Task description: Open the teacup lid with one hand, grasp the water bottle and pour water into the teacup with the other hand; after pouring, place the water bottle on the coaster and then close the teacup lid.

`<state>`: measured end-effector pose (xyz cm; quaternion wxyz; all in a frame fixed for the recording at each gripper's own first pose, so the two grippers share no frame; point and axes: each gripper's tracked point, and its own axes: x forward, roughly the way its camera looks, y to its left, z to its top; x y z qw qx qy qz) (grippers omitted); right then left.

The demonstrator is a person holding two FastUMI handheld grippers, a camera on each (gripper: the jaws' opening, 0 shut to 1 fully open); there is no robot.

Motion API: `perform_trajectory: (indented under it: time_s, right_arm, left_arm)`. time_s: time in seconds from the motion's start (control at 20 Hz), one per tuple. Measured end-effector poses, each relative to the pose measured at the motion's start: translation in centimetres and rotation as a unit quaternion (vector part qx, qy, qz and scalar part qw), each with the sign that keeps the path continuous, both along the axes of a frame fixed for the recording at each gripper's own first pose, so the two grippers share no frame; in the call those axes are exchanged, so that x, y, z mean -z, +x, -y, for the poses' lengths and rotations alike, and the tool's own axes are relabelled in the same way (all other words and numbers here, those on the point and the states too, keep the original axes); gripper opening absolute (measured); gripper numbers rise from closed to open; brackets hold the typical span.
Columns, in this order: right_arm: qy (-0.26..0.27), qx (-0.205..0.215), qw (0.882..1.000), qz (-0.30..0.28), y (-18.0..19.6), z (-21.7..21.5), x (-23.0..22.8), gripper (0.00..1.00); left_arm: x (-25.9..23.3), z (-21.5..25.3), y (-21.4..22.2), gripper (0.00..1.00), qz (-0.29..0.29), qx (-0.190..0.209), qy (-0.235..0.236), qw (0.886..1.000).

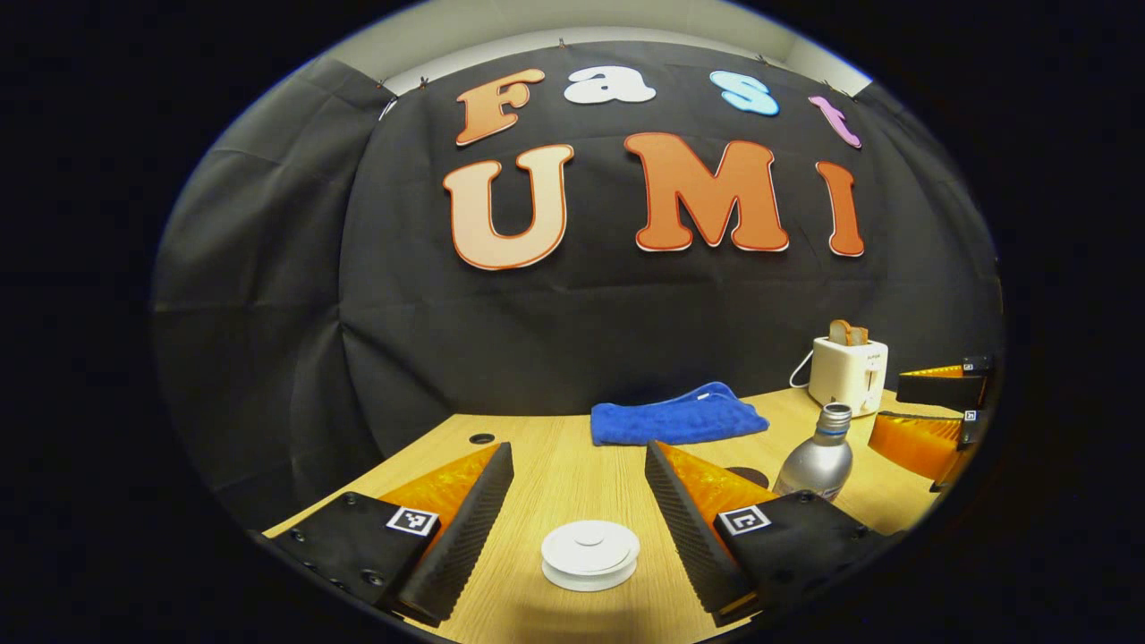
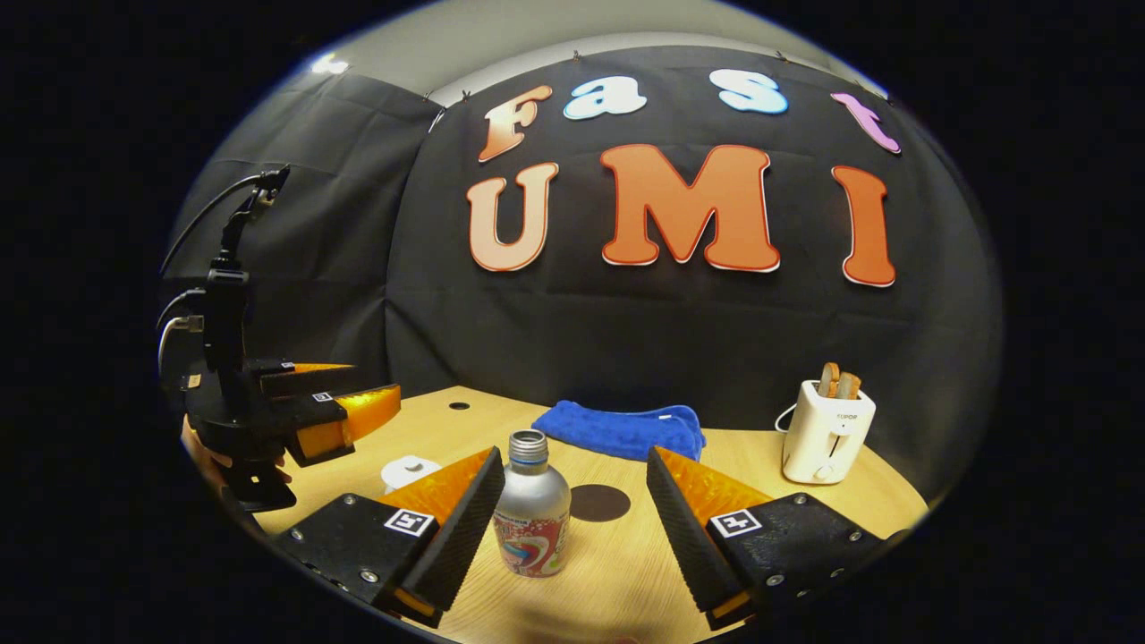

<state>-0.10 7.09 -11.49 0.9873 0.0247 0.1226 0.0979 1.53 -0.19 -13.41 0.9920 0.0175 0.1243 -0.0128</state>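
a black cloth wall backs a pale wooden desk. nothing of the task looks done yet: the white teacup lid is on its cup near the front edge of the desk, framed between the spread fingers of the left tool, which touch nothing. in the right gripper view the water bottle stands upright near the front edge with its mouth uncapped, between the fingers of the right tool, which are also wide apart and clear of it, though one finger is just beside the bottle. the round dark coaster lies flat just behind the bottle, toward the middle of the desk. the step in hand appears to be the approach to both grasps. next, the left tool would need to come down and close on the lid's rim or knob and lift it, while the right closes level on the bottle's body. counted: one lidded teacup, one bottle, one coaster, one folded blue towel at the back edge, one white toaster with two slices of toast near the back right corner, and two tools.
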Motion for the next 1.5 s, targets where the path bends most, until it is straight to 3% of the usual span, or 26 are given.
perform_trajectory:
  time_s: [0.1,0.8,1.1,1.25,1.4,1.5]
  right_arm:
    - [-0.008,-0.009,1.0,-0.011,-0.4,-0.6,1.2,0.96]
    - [-0.026,-0.059,0.995,-0.077,0.4,-3.4,7.4,0.97]
    - [-0.029,-0.072,0.993,-0.091,0.7,-3.9,8.5,0.93]
    - [-0.029,-0.075,0.992,-0.096,0.6,-4.0,8.7,0.93]
    - [-0.027,-0.078,0.992,-0.099,0.5,-4.1,8.7,0.9]
    - [-0.028,-0.077,0.991,-0.101,0.7,-4.1,8.6,0.84]
  left_arm:
    - [1.5,-0.1,0.2,0.98,-0.014,0.006,-0.004,1.0]
    - [10.7,-0.2,2.0,0.98,-0.124,0.018,-0.006,0.992]
    - [12.3,0.7,2.3,0.75,-0.142,0.028,-0.002,0.989]
    - [12.3,0.9,2.4,0.7,-0.144,0.032,0.003,0.989]
    - [12.1,0.8,2.7,0.41,-0.139,0.03,0.003,0.99]
    - [12.0,0.9,2.6,0.37,-0.138,0.03,0.002,0.99]
